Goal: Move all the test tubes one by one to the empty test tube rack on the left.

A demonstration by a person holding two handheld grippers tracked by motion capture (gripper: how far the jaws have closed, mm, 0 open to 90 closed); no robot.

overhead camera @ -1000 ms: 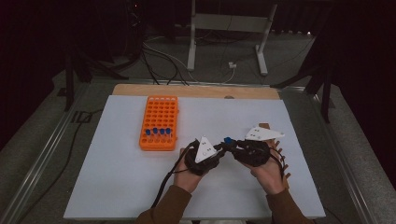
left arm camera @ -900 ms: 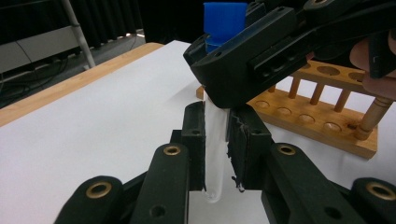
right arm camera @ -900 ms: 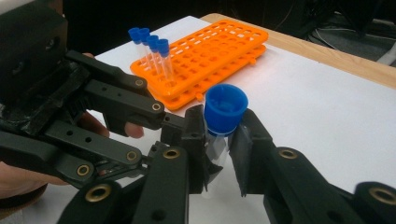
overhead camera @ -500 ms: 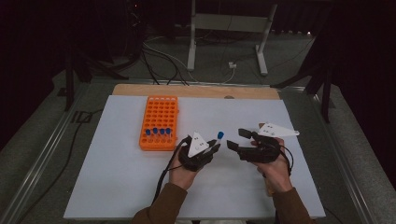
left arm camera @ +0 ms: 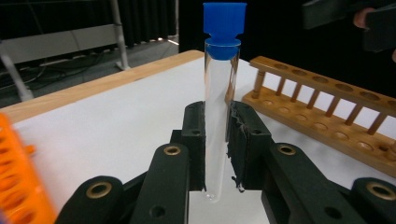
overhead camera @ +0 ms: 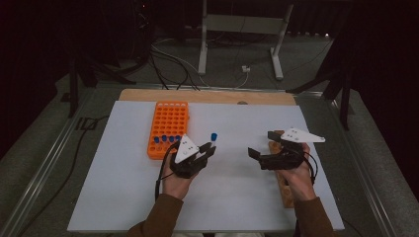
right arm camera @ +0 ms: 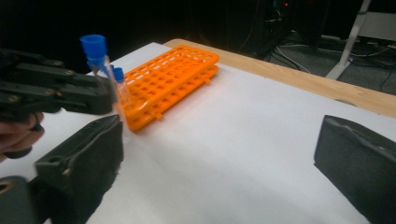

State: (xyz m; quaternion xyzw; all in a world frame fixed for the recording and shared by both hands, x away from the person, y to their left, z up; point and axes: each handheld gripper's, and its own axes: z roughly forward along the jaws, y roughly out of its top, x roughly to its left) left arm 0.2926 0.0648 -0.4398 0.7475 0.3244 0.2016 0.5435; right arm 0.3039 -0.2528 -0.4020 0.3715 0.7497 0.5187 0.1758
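Note:
A clear test tube with a blue cap (overhead camera: 214, 136) stands upright in my left gripper (overhead camera: 210, 149), which is shut on its lower half. In the left gripper view the tube (left arm camera: 219, 116) rises between the two black pads (left arm camera: 195, 140). My right gripper (overhead camera: 263, 144) is off to the right, apart from the tube; its jaws have just been opening and nothing is between them. The right gripper view shows its wide-set pads (right arm camera: 88, 149) over bare white mat, with the left gripper (right arm camera: 56, 88) and the tube (right arm camera: 100, 60) at the far left.
An orange tube rack (overhead camera: 168, 126) lies left of the left gripper, with several blue-capped tubes (overhead camera: 165, 139) in its near rows. A wooden rack (overhead camera: 285, 187) with open holes lies under the right hand. A white mat (overhead camera: 123, 197) covers the table.
The two grippers were together around the tube. The right gripper has let go and opened wide, and the left gripper has carried the tube leftward toward the orange rack.

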